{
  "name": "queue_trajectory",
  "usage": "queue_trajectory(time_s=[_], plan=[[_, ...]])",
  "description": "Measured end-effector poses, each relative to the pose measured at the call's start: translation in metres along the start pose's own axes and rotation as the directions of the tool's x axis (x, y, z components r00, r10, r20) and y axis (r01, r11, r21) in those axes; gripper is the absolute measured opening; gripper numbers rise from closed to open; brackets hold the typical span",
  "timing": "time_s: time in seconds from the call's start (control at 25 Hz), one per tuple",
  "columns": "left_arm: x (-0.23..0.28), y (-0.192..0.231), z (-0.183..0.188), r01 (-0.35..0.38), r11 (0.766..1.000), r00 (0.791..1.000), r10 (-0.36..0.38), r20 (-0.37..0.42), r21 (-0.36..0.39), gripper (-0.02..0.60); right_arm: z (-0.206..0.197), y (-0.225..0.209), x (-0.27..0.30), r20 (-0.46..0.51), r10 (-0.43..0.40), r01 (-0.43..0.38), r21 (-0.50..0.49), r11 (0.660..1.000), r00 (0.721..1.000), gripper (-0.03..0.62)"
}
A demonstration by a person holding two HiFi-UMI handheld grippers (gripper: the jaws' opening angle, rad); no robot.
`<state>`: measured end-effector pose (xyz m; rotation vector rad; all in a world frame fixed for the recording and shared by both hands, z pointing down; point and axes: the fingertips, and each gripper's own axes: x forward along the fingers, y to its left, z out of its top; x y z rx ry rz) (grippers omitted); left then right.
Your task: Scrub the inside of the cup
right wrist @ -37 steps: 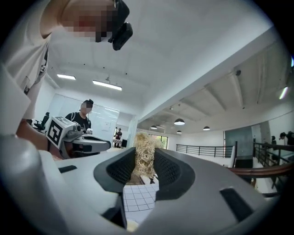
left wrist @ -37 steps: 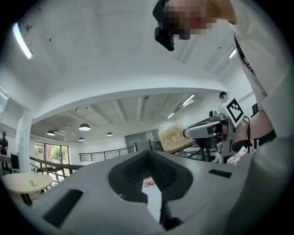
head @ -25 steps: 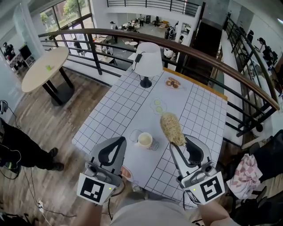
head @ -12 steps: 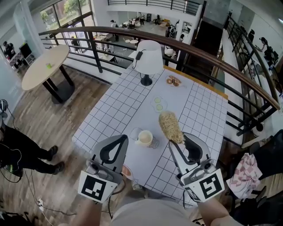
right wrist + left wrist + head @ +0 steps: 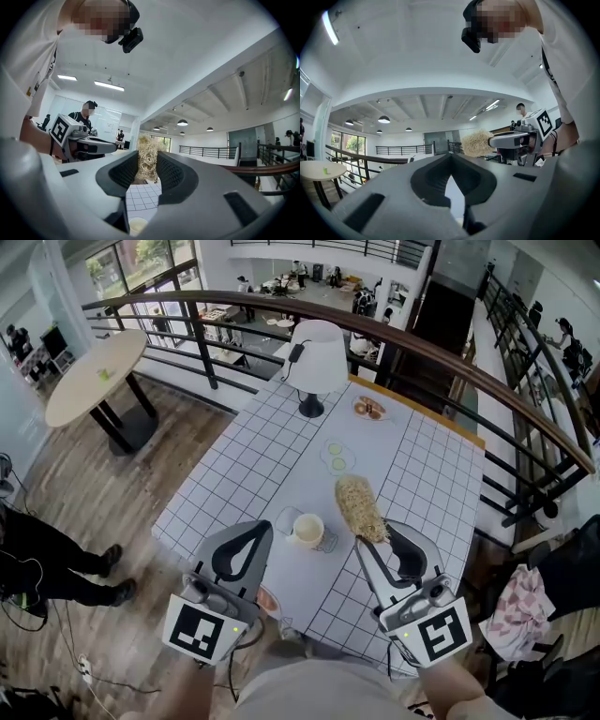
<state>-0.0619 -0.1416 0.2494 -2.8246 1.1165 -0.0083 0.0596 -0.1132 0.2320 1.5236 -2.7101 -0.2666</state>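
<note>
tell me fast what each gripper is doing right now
Left gripper: closed, empty.
Right gripper: closed on the scrubber.

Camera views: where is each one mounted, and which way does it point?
Head view: on the person's head, looking steeply down at the table, cup, left gripper and right gripper; forearms show.
Left gripper view: on the left gripper, looking along its closed jaws, tilted toward the ceiling; the person's torso shows.
Right gripper view: on the right gripper, looking along jaws clamping the scrubber; torso shows.
Shared: each gripper view shows the other gripper and the scrubber.
</note>
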Motion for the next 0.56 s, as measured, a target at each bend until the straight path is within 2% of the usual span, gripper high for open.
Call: queue_trajectory(time_s=[0.56], plan=[[0.0070,0.0021,-0.0053,-0.009,1.000,1.000,0.009,-0.011,-0.003,0.014,-0.0068,-0.0064,0.0036,-0.016,0.006,-0.006,0.002,1.000,1.000,0.124]])
